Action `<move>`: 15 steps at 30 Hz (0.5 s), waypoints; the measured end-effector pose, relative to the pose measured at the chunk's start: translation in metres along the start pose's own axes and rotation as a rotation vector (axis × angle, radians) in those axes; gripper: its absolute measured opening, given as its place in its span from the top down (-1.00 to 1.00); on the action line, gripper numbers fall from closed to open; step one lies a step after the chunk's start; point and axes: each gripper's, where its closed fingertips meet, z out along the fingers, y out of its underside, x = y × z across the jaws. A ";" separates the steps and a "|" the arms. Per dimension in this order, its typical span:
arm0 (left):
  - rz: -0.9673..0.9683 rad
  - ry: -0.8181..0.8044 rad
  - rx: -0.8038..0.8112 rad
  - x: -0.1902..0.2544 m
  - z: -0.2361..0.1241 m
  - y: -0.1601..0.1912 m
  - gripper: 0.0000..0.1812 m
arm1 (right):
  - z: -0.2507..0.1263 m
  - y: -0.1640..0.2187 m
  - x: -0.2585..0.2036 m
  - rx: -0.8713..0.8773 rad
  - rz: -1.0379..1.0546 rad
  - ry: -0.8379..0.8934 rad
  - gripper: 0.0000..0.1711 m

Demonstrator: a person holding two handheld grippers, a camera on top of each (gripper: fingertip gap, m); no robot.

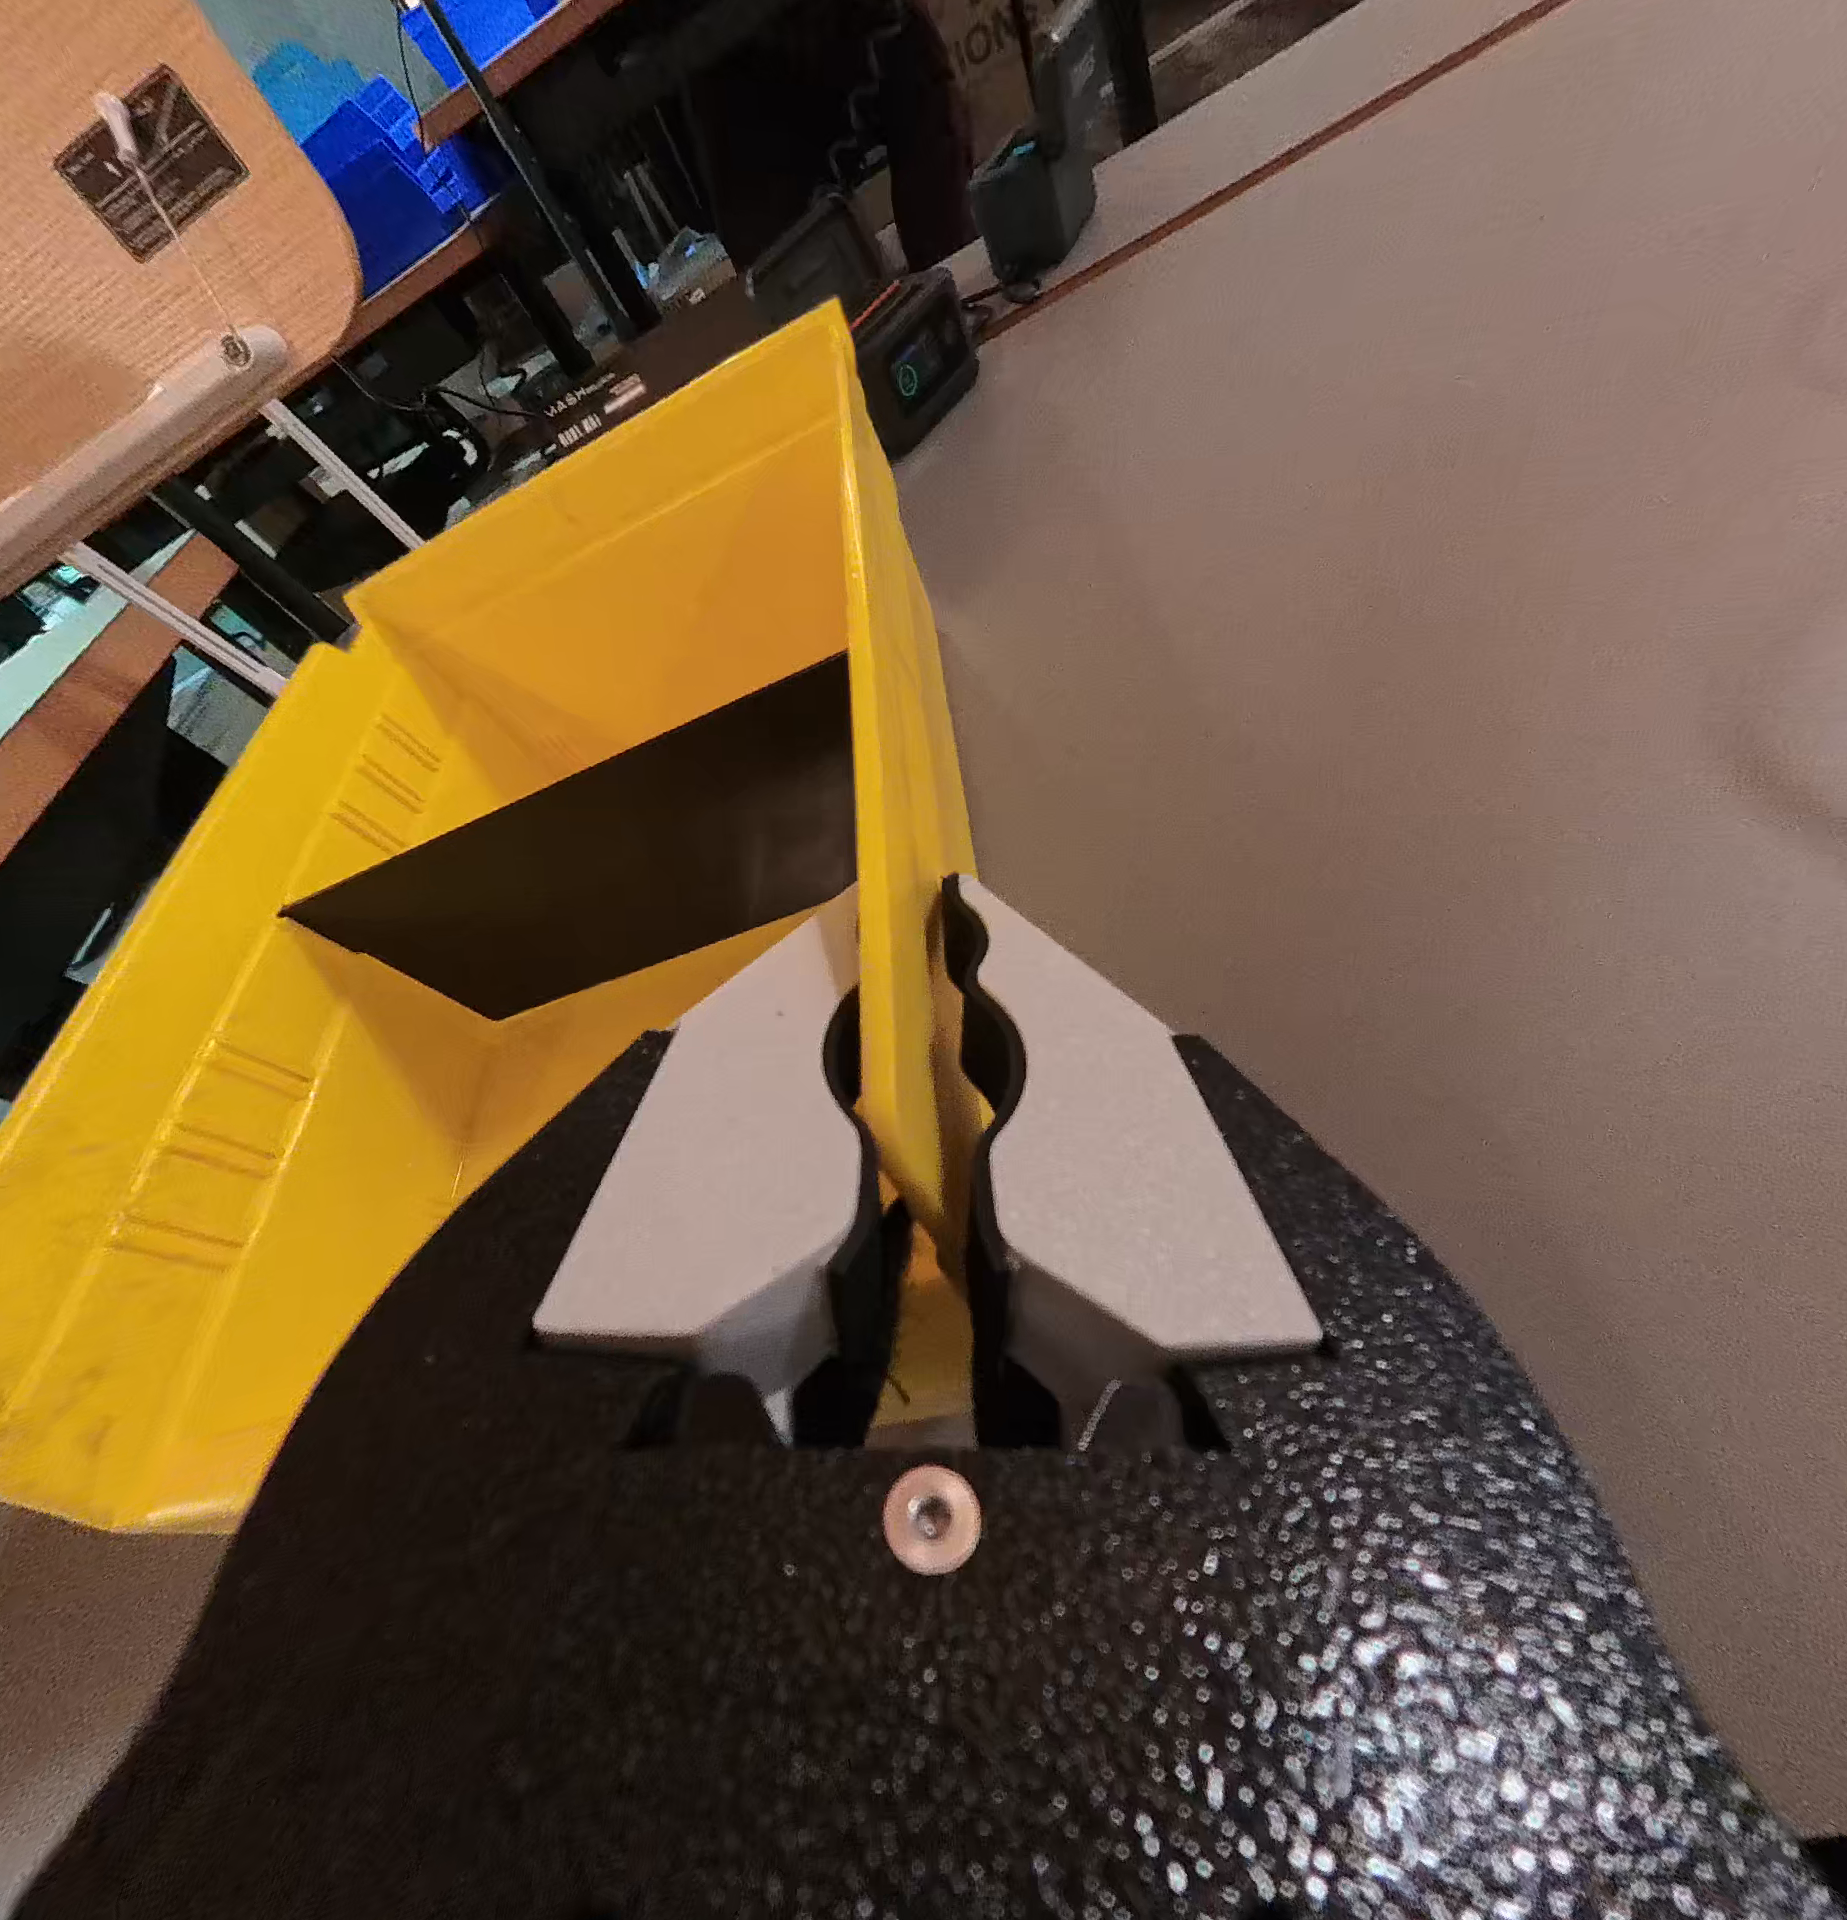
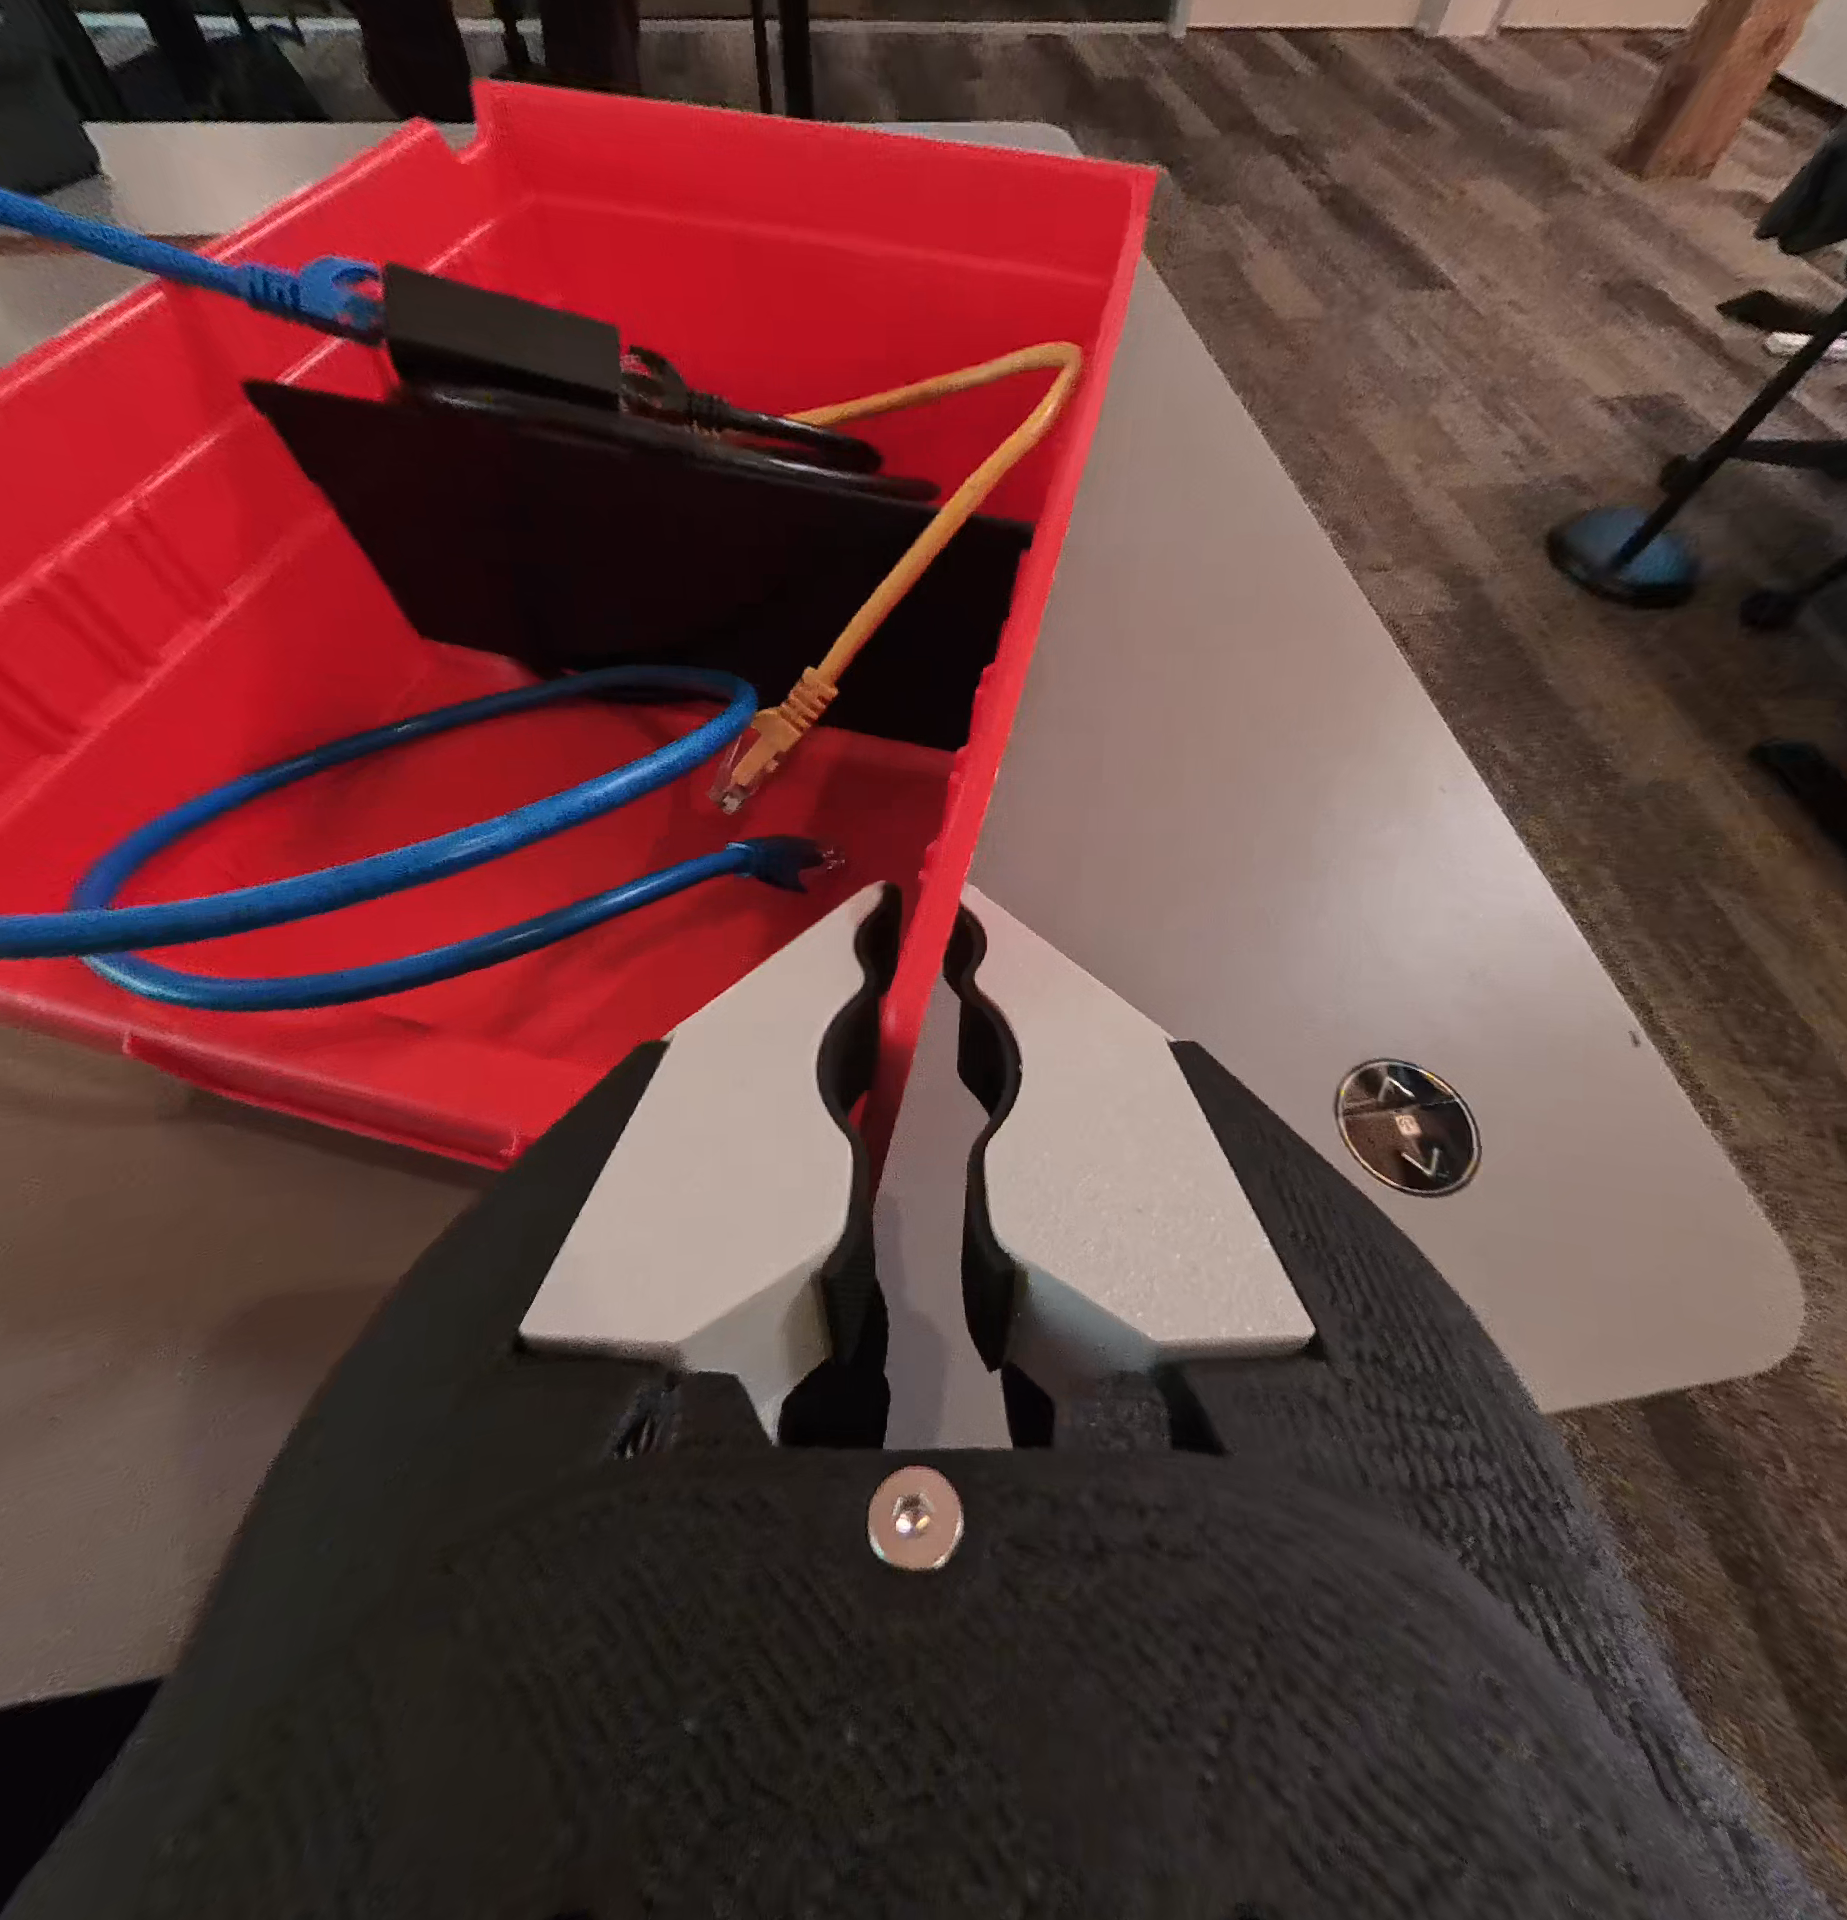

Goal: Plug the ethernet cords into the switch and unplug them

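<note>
In the left wrist view my left gripper (image 1: 903,904) is shut on the right side wall of a yellow bin (image 1: 607,582), with a black divider (image 1: 586,862) standing across its inside. In the right wrist view my right gripper (image 2: 924,904) is shut on the right side wall of a red bin (image 2: 794,239). A black switch (image 2: 503,327) sits behind a black divider (image 2: 638,561) in the red bin, with a blue cord's plug (image 2: 321,291) at its left end. A yellow cord (image 2: 940,530) hangs over the divider, its plug (image 2: 763,743) loose. A looped blue cord (image 2: 431,758) lies in the front compartment, its plug (image 2: 789,862) loose.
Both bins stand on a light grey table (image 2: 1262,727). A round metal inset (image 2: 1407,1124) sits near its right edge, with floor and stands beyond. A black cable (image 2: 773,431) lies beside the switch. A black power unit (image 1: 914,369) stands behind the yellow bin. Spacing between my two grippers at the tips: around 55 centimetres. The round metal inset (image 2: 1407,1124) sits 12 centimetres or so from the ends of my right fingers.
</note>
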 end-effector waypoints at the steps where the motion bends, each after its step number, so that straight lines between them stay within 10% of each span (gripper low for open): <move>1: -0.005 -0.001 0.002 0.000 -0.001 -0.001 0.96 | 0.001 0.000 0.001 -0.001 -0.003 0.008 0.95; 15: 0.028 -0.086 0.207 -0.011 -0.052 -0.075 0.96 | 0.007 -0.024 -0.103 0.023 -0.120 -0.166 0.96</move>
